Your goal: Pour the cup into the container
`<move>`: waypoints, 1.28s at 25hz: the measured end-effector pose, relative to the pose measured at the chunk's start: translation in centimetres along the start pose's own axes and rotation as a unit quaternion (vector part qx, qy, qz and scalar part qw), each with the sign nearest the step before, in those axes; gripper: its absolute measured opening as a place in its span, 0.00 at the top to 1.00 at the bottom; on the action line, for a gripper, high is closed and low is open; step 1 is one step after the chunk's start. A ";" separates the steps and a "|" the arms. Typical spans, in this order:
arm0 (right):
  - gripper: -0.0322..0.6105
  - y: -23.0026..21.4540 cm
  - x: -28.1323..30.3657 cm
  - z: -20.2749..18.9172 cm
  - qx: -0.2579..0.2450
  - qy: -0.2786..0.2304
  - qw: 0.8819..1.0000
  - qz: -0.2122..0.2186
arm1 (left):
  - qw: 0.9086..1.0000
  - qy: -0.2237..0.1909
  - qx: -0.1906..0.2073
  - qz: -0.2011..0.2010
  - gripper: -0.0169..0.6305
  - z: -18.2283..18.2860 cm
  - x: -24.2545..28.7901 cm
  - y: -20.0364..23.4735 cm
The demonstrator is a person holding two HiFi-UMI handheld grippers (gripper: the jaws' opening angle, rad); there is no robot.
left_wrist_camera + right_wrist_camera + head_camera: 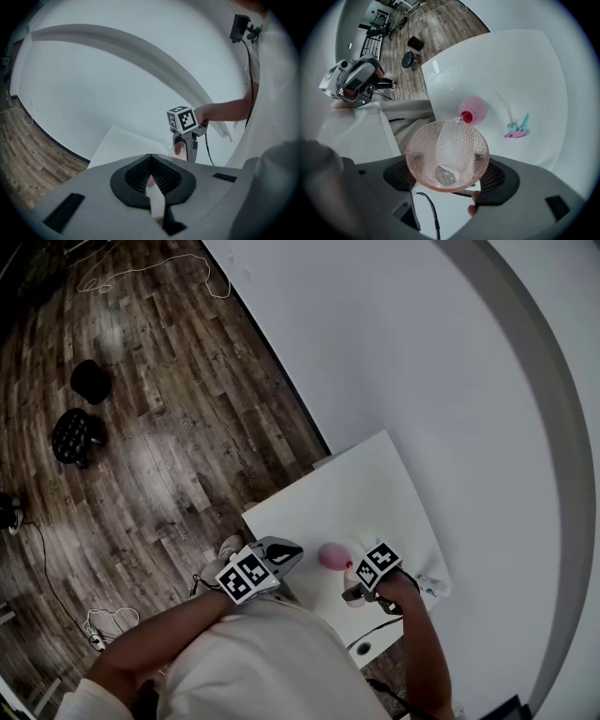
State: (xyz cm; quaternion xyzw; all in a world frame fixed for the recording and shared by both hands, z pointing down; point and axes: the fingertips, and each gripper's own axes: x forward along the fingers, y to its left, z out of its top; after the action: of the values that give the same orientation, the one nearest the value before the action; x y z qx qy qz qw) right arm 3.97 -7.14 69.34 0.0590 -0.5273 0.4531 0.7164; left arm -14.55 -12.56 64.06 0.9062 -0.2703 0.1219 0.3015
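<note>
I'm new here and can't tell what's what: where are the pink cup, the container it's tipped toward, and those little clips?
pink cup (454, 140): right gripper view, on its dimpled inner wall.
container (478, 107): right gripper view, on its pink body.
clips (515, 134): right gripper view, on the pink one.

A pink container (474, 108) stood near the white table's (511, 65) front edge; a pink-and-teal clip (517, 130) lay apart from it.

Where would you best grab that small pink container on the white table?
Probably take the pink container by its rounded body, coming from the far side, away from the cup. Its red mouth sits right at the cup's rim, so jaws on that side would likely block the pour.
</note>
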 end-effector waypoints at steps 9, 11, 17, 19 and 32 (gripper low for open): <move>0.37 0.1 -0.1 -0.2 0.000 0.009 1.000 0.005 | 1.000 -0.001 -0.001 -0.002 0.96 0.2 0.1 0.0; 0.37 0.1 0.0 -0.3 0.000 0.011 1.000 0.006 | 1.000 -0.001 -0.002 -0.001 0.96 0.1 0.1 0.0; 0.37 0.0 -0.1 -0.4 0.000 0.017 1.000 0.010 | 1.000 -0.005 -0.004 -0.003 0.96 0.4 0.5 -0.3; 0.37 0.4 -0.3 -0.3 -0.004 0.020 1.000 0.011 | 1.000 -0.006 -0.006 -0.003 0.96 0.5 0.4 -0.5; 0.37 0.1 -0.7 -0.3 -0.012 0.047 0.999 0.014 | 1.000 -0.013 -0.008 0.004 0.96 0.5 0.7 -0.6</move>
State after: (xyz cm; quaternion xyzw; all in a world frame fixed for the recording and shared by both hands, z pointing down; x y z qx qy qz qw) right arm 4.08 -7.30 68.56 0.0216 -0.4996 0.4586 0.7346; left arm -13.55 -12.74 63.65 0.9040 -0.2790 0.1089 0.3050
